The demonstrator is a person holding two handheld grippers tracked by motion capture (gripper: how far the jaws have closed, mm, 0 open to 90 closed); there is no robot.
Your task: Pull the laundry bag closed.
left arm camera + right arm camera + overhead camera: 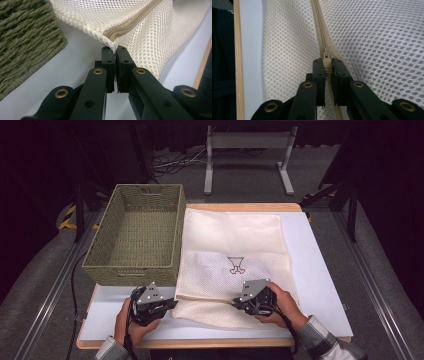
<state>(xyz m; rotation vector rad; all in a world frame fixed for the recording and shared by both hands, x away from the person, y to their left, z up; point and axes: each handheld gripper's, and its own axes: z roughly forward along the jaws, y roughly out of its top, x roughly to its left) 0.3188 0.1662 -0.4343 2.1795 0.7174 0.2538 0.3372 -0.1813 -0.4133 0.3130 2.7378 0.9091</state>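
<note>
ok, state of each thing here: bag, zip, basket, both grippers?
Cream mesh laundry bag: flat on the white table top, near edge lifted.
Beige zip: closed where it shows in the left gripper view.
Beige zip pull: pinched.
Olive woven basket: upright, empty.
Left gripper: shut on the bag's corner.
Right gripper: shut on the pull.

Each hand carries a black gripper: the left gripper [172, 303] and the right gripper [235, 303] both wear a grey three-cornered plate on top, dotted with small dark marks. Up close, the jaws are matt black bars with square-ended pads [109, 60], brass-coloured rivets at the joints and small screw holes along the links. A black cable trails back from each. The sleeves [320, 340] are grey with paler stripes.
</note>
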